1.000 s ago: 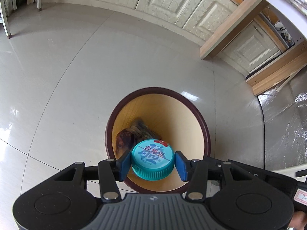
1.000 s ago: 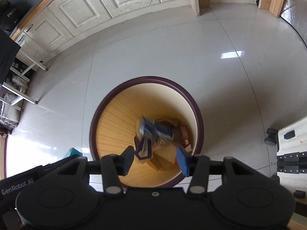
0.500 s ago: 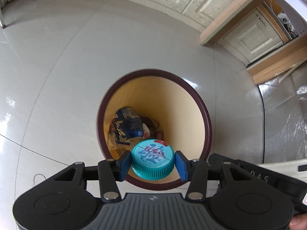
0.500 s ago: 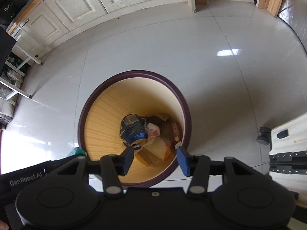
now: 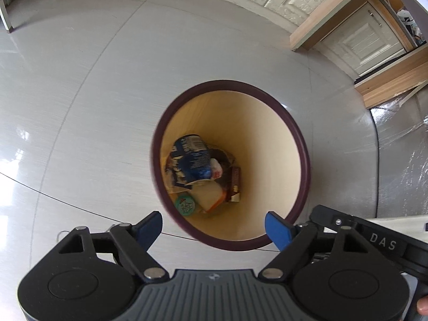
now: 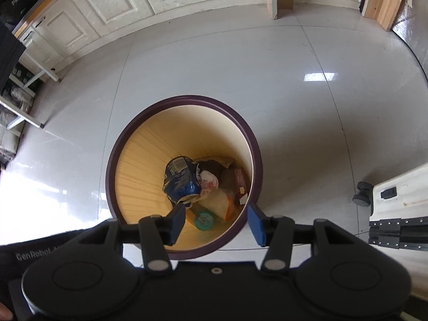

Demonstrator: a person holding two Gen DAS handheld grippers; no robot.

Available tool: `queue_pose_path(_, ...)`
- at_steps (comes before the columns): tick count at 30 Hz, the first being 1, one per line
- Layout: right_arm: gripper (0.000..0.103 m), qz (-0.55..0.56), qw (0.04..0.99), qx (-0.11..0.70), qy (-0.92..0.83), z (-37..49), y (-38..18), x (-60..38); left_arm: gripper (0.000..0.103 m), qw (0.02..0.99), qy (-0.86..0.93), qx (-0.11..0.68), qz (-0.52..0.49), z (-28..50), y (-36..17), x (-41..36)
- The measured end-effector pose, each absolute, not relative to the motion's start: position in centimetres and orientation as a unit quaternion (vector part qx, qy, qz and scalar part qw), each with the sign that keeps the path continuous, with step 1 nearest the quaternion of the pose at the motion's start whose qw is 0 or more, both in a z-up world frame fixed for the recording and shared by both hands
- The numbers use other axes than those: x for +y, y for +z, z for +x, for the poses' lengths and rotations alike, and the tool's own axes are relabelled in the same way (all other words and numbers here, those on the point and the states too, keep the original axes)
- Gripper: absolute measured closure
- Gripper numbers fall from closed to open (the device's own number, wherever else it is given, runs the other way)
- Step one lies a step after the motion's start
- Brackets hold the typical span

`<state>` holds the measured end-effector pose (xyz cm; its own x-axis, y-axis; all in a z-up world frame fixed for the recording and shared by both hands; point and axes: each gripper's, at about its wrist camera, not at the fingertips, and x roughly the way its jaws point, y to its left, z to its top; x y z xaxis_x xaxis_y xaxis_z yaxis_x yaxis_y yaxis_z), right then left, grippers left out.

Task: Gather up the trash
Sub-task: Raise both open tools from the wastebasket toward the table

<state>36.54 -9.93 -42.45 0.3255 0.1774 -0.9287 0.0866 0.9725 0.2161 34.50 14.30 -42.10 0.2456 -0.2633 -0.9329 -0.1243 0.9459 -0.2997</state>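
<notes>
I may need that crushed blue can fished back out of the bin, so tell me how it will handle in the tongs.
The blue can looks dented and crumpled, so it is probably thin, light and easy to squash further. Its glossy skin may slip between pads. It lies on its side atop loose wrappers in the bin, so a nudge would likely roll or shift it.

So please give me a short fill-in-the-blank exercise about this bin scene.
1. The round teal plastic cap lies inside the ___.
2. The dented blue can lies among the trash ___ the bin's purple rim.
3. Between the left tongs there is ___.

Missing words: bin; below; nothing
</notes>
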Motion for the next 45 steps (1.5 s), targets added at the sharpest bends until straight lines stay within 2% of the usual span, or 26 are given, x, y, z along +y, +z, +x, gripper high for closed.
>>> queue_pose_path(7,0.047,0.089,0.813,0.575,0.033,35.9,-41.8,-9.8,0.013,0.78,-0.036,0.613,-0.122,34.1,-41.5,14.5)
queue_pose_path(13,0.042,0.076,0.821,0.564,0.034,34.6,-40.8,-10.1,0.005,0.789,-0.029,0.606,-0.095,33.0,-40.2,15.0)
queue_pose_path(20,0.026,0.042,0.83,0.556,0.031,32.7,-39.4,-10.1,0.0,0.801,-0.023,0.592,-0.083,31.4,-38.5,15.5)
queue_pose_path(26,0.004,0.031,0.837,0.546,0.03,31.2,-37.6,-10.2,0.0,0.807,-0.026,0.585,-0.081,29.7,-37.1,15.6)
queue_pose_path(45,0.0,0.009,0.878,0.478,0.02,25.1,-28.8,-10.2,0.0,0.855,-0.025,0.515,-0.064,22.8,-27.9,15.9)
